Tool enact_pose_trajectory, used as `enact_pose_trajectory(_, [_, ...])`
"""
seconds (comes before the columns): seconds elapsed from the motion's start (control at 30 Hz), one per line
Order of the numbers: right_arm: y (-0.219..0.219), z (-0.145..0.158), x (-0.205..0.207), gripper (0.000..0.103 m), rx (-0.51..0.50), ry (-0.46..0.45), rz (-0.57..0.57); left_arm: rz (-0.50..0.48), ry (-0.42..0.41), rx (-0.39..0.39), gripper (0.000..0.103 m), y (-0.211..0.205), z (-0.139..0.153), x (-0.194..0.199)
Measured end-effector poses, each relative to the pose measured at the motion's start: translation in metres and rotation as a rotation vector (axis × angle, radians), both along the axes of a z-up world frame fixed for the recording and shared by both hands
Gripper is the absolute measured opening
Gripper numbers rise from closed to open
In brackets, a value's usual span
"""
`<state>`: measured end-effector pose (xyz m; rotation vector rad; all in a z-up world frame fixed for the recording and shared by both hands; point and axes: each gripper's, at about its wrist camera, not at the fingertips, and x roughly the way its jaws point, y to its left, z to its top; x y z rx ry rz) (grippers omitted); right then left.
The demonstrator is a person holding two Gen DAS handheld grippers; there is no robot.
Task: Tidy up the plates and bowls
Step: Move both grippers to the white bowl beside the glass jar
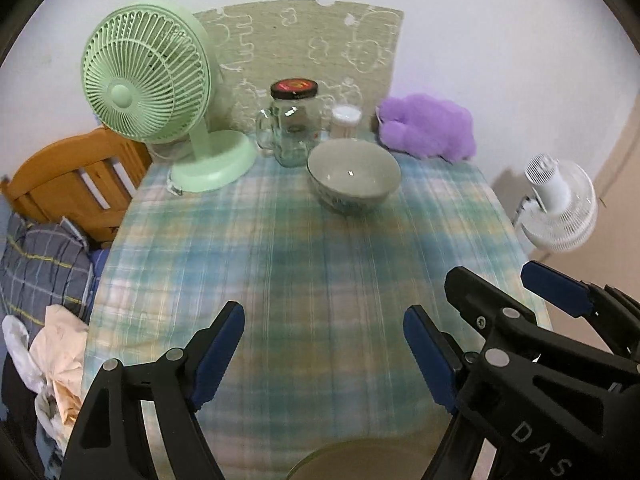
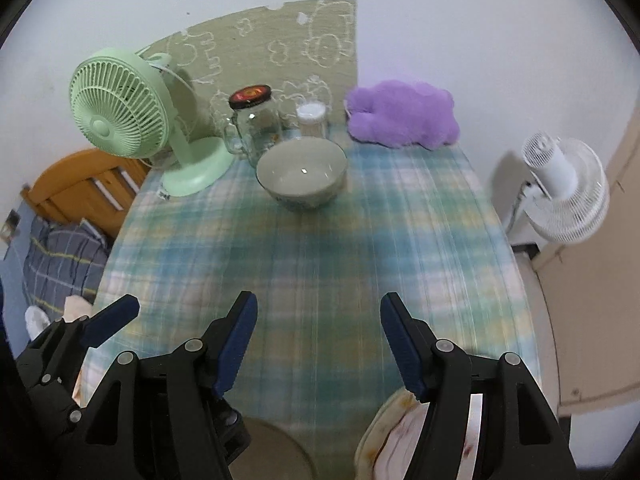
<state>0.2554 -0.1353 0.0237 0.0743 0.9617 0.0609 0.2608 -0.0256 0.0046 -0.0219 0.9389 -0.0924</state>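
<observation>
Both views soft with motion blur, tablecloth pattern smeared.

Cut off / unclear:
- Plate (image 2: 276,446) at the near bench edge: only a rim arc shows at the bottom of each wrist view, partly behind the left hand-held gripper's body in the right view. Contents not readable.
- Second dish (image 2: 384,436) with a yellowish patterned rim, bottom right of the right view, mostly hidden behind the right hand-held gripper's finger. Can't tell if plate or bowl.
- Bowl (image 1: 354,174) fully visible, upright, looks empty, toward the far end of the bench (image 1: 280,264); outside pattern too blurred to read.
- Glass jar (image 1: 294,124) with dark lid sits just behind the bowl, a small white-topped container (image 1: 345,120) beside it; label unreadable.
- Green fan (image 1: 150,80) far left on the bench, purple plush (image 1: 430,126) far right against the wall. White fan (image 1: 560,204) stands off the bench to the right, partly clipped by the rim.
- Wooden chair (image 1: 76,184) and bedding at left, only partly in view.

Grippers:
- Left hand-held gripper (image 1: 324,350): fingers well apart, nothing between them, touching nothing, above the near half of the bench.
- Right hand-held gripper (image 2: 318,346): fingers apart, a bit narrower, also holding nothing, just beside the left one.
</observation>
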Motion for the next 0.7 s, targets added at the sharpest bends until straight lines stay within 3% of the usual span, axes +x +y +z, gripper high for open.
enact_pose_trajectory(0.23, [-0.016,-0.002,0.046,0.068,-0.020,-0.024,0.116,0.103,-0.025,0.025,0.080,-0.019,-0.001,0.034])
enact_pose_trajectory(0.4, [-0.022,-0.010,0.074,0.068,-0.006,-0.021,0.142,0.125,-0.021,0.043,0.073,-0.028,-0.006,0.057])
enact_pose_trajectory(0.7, [-0.030,-0.021,0.132,0.068,0.048,-0.058,0.091,0.127,-0.053,0.088,0.068,-0.037,-0.012,0.118])
